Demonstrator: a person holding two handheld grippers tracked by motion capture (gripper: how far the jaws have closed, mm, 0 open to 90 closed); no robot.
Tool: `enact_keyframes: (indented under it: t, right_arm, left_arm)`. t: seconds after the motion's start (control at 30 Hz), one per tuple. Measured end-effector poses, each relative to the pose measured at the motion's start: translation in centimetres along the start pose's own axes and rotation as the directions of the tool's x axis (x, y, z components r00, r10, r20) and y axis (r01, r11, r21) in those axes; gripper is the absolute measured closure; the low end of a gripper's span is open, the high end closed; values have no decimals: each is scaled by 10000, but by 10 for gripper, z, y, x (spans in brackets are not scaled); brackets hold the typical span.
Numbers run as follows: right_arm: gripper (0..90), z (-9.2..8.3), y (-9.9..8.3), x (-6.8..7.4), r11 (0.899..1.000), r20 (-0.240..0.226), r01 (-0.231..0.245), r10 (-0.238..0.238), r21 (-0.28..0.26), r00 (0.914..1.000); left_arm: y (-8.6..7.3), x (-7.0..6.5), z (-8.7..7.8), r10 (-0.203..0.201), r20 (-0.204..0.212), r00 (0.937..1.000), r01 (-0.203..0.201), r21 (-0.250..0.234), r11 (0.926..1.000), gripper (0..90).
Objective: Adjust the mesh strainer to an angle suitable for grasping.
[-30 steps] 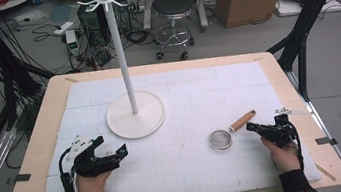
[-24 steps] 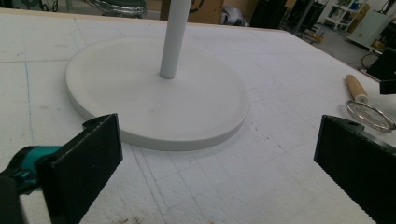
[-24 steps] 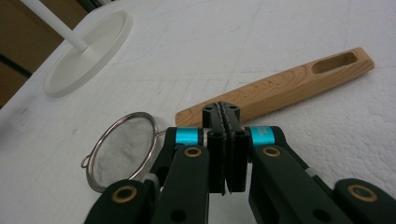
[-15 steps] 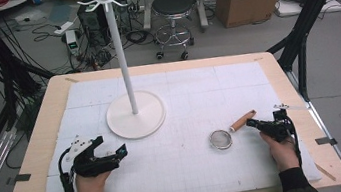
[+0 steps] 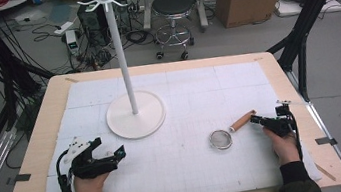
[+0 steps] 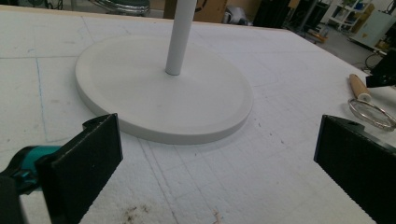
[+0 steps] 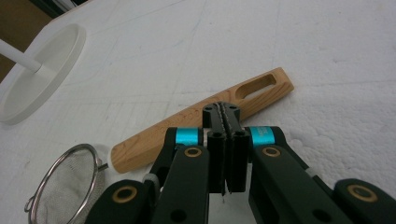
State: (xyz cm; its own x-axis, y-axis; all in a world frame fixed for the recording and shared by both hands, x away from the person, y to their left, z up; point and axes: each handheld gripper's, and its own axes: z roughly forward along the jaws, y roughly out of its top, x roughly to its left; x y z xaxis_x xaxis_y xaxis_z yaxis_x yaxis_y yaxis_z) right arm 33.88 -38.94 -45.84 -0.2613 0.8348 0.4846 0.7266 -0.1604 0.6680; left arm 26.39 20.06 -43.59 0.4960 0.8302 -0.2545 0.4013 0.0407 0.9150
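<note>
Our right gripper (image 5: 258,120), jaws pressed together and empty, has crept left onto the small wire-mesh strainer's wooden handle (image 5: 241,120) at lower right, so we must open before grasping it.

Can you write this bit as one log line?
right gripper: shut, over strainer handle, holding nothing | left gripper: open, empty, near stand | strainer: flat on table

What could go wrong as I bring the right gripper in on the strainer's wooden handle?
The right gripper has its jaws shut, tips right over the wooden handle. Pushing on like this would likely shove the strainer across the white mat rather than grip it. The handle lies flat, so opened jaws may scrape the mat. Lifted by the handle, the mesh bowl may sag or twist the strainer in the grip.
</note>
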Motion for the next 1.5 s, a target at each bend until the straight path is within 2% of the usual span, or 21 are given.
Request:
enact_keyframes:
  t: [0.13, 0.43, 0.57, 0.67, 0.83, 0.97, 1.03, 1.07, 1.13, 1.37, 1.5]
  right_arm:
    - [897, 4, 3, 0, 9997, 15, 101, -101, 218, 9999]
    - [897, 9, 7, 0, 9993, -226, 87, -79, 363, 9997]
    - [897, 17, 12, 2, 9983, -454, 179, -154, 551, 9988]
    - [897, 22, 14, 4, 9982, -555, 323, -295, 508, 9980]
    - [897, 24, 15, 4, 9983, -699, 290, -254, 500, 9972]
    - [898, 30, 16, 10, 9975, -798, 345, -294, 625, 9964]
    - [898, 37, 18, 16, 9962, -904, 459, -390, 745, 9951]
    - [898, 45, 20, 22, 9941, -964, 687, -605, 844, 9935]
    - [898, 49, 20, 24, 9937, -1040, 772, -686, 812, 9922]
    - [898, 63, 24, 37, 9907, -1227, 863, -732, 1051, 9897]
    - [898, 72, 26, 43, 9875, -1400, 1080, -916, 1150, 9859]
  left_arm:
    - [-1, -1, -3, -29, -71, 10000, 29, -14, 10000, 16]
    - [-3, -1, -4, -9, -112, 9999, 10, 91, 10000, 16]
    - [-4, -3, -2, 22, -72, 10000, -21, 188, 9998, 16]
    - [-4, -4, 0, 55, -46, 10000, -54, 243, 9997, 16]
    - [-5, -4, 1, 84, -3, 10000, -83, 282, 9996, 16]
    - [-5, -6, 2, 59, -15, 10000, -58, 291, 9996, 16]
    - [-5, -6, 1, 120, -27, 9999, -119, 284, 9995, 16]
    - [-5, -6, 1, 102, -23, 9999, -102, 267, 9996, 16]
    - [-5, -6, 0, 47, -38, 10000, -46, 255, 9997, 16]
    - [-6, -3, -5, 16, -115, 9999, -14, 197, 9998, 16]
    - [-6, -2, -6, 29, -156, 9999, -25, 223, 9997, 16]
